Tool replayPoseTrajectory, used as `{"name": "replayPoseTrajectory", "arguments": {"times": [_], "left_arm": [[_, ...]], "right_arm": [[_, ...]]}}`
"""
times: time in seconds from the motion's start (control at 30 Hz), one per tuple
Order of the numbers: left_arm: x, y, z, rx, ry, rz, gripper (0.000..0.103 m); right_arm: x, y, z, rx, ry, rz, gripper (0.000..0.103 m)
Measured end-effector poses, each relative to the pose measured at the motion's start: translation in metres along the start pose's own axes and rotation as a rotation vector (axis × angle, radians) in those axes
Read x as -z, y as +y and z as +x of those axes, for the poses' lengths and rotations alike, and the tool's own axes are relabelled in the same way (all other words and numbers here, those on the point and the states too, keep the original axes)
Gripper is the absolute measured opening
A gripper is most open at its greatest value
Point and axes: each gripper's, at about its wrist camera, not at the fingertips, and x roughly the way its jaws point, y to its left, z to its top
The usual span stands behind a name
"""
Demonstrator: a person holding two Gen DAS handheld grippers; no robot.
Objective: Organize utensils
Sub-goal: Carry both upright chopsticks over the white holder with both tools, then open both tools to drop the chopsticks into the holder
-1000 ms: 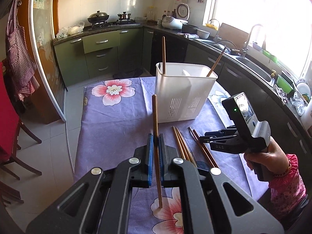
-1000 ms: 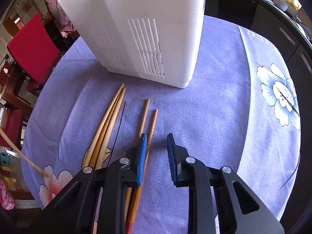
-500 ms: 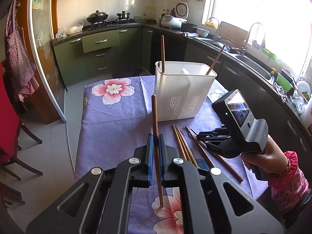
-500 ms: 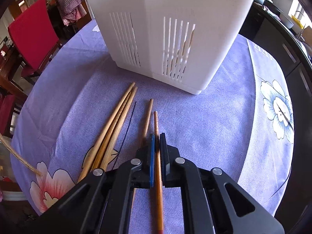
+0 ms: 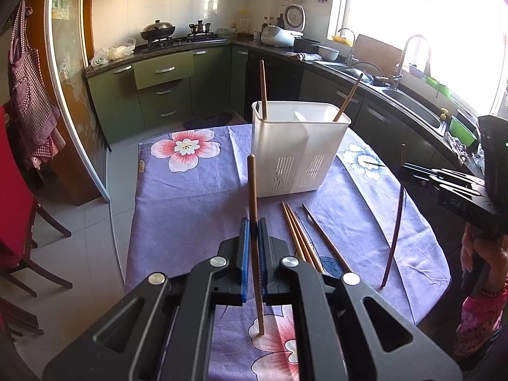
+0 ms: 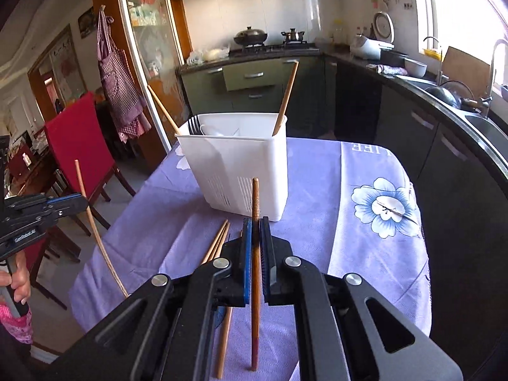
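In the left wrist view the left hand-held gripper point(image 5: 253, 222) sits at lower centre, its blue pads closed tight on a dark brown chopstick point(image 5: 254, 209) that stands nearly upright, its rounded top rising above the pads and its thin tip hanging below them over a pink flower on the purple cloth of the counter point(image 5: 197, 197). At the right edge of that frame the right hand-held gripper point(image 5: 404, 171) reaches in, carried by a hand point(image 5: 482, 260) with a pink patterned sleeve, and it is clamped on a second chopstick point(image 5: 397, 222) that hangs almost vertical above the cloth. The right wrist view confirms that grip: the pads at lower centre are shut on this reddish-brown stick, whose carved upper end shows in front of the holder. The white utensil holder point(image 5: 298, 155) stands on the counter in the middle of the left wrist frame, with slotted lower walls and a divider inside; one chopstick point(image 5: 263, 89) stands at its left corner and another point(image 5: 347, 96) leans out at its right corner. Just below the holder a bundle of loose chopsticks point(image 5: 298, 231) lies flat on the cloth, with a darker single one point(image 5: 327, 238) just to its right
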Motion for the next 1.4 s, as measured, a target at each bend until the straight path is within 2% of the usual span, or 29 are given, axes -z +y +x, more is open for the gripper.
{"name": "replayPoseTrajectory", "arguments": {"times": [0.27,0.47,0.7,1.03,1.4], "left_arm": [[0.006,-0.001,-0.013,0.004,-0.015,0.010,0.005],[0.007,-0.001,-0.017,0.004,-0.023,0.008,0.005],[0.004,-0.003,-0.028,0.013,-0.048,0.019,0.005],[-0.029,-0.007,-0.038,0.073,-0.082,0.030,0.005],[-0.099,-0.024,-0.053,0.144,-0.129,0.065,0.005]], "right_arm": [[0.038,-0.010,-0.069,0.004,-0.132,0.037,0.006],[0.045,-0.008,-0.087,0.002,-0.155,0.039,0.006],[0.032,0.001,-0.092,-0.006,-0.182,0.014,0.006],[-0.022,0.012,-0.098,-0.041,-0.233,-0.022,0.006],[-0.111,0.020,-0.107,-0.082,-0.308,-0.034,0.006]]}}
